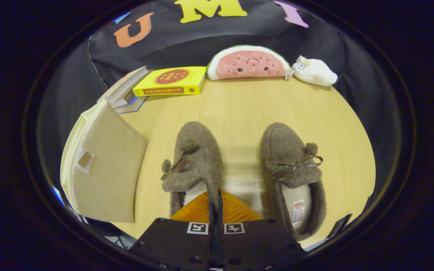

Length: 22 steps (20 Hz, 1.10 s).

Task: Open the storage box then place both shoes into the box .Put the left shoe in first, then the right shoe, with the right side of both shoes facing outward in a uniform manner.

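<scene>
Fuzzy brown, the left shoe [194,158] sits on the wooden table [239,109], and our gripper [215,201] seems pinched shut on its side wall. The right shoe [290,165] lies just beside it. We should lift slowly toward the storage box [104,169] nearby, lid already up.

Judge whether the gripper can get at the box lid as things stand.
Probably not yet. The gripper is shut on the left shoe's heel wall. The box stands off to the left with bare table between, but the fingers would have to let go first.
</scene>
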Motion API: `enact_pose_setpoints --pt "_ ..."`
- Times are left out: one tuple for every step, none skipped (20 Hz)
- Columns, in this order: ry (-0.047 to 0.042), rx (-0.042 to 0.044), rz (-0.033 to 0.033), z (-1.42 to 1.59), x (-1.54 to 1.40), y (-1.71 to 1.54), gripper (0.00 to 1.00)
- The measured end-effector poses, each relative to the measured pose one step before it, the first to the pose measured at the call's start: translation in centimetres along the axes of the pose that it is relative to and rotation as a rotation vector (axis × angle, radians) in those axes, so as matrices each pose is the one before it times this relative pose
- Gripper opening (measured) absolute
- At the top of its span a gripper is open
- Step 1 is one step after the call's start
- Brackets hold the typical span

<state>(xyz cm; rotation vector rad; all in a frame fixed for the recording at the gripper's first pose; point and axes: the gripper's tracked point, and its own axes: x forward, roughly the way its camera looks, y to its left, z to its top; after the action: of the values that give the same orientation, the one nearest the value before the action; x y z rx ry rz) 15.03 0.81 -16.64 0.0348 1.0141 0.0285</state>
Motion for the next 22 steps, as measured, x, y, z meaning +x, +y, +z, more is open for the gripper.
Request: enact_pose_setpoints --pt "-0.01936 0.0054 0.00624 0.417 -1.254 0.3 0.01" --pt "-0.02089 0.00977 0.00528 0.489 -1.392 0.369 0.0" --pt "-0.02689 0.00659 0.00263 0.711 -1.468 0.391 0.0" --pt "-0.0277 0.00501 -0.00061 0.709 -1.446 0.421 0.0" --pt "-0.02782 0.00719 0.00307 0.89 -1.514 0.71 0.0" --pt "-0.02778 0.00763 0.00479 0.879 -1.448 0.93 0.0" --pt "-0.02597 0.00927 0.00939 1.004 -1.403 1.148 0.0" --pt "-0.02282 0.00403 0.00867 0.913 -1.283 1.249 0.0" --pt "-0.02173 -0.00371 0.00956 0.895 -1.158 1.36 0.0" --pt "-0.02283 0.00154 0.00707 0.85 -0.908 1.436 0.0" --pt "-0.01664 -0.00698 0.00775 0.736 -0.63 1.514 0.0" --pt "-0.00886 -0.00449 0.01046 0.372 -0.487 1.606 0.0" --pt "-0.00164 -0.00267 0.00856 0.224 -0.152 1.691 0.0" --pt "0.0028 -0.00807 0.01189 -0.003 0.087 1.824 0.0" --pt "0.00723 -0.00815 0.01378 -0.209 0.339 1.969 0.0" --pt "0.00833 -0.0064 0.0172 -0.302 0.567 1.924 0.0" --pt "0.00904 -0.00276 0.01342 -0.357 0.793 1.831 0.0" --pt "0.01153 -0.00332 0.0066 -0.5 0.95 1.462 0.0" --pt "0.0118 -0.00413 0.00564 -0.551 1.151 1.394 0.0" --pt "0.0154 -0.00345 0.00282 -0.674 1.08 1.216 0.0" --pt "0.01391 0.00517 0.00109 -0.635 1.287 1.063 0.01" --pt "0.01677 0.00406 -0.00278 -0.733 1.331 0.774 0.0"
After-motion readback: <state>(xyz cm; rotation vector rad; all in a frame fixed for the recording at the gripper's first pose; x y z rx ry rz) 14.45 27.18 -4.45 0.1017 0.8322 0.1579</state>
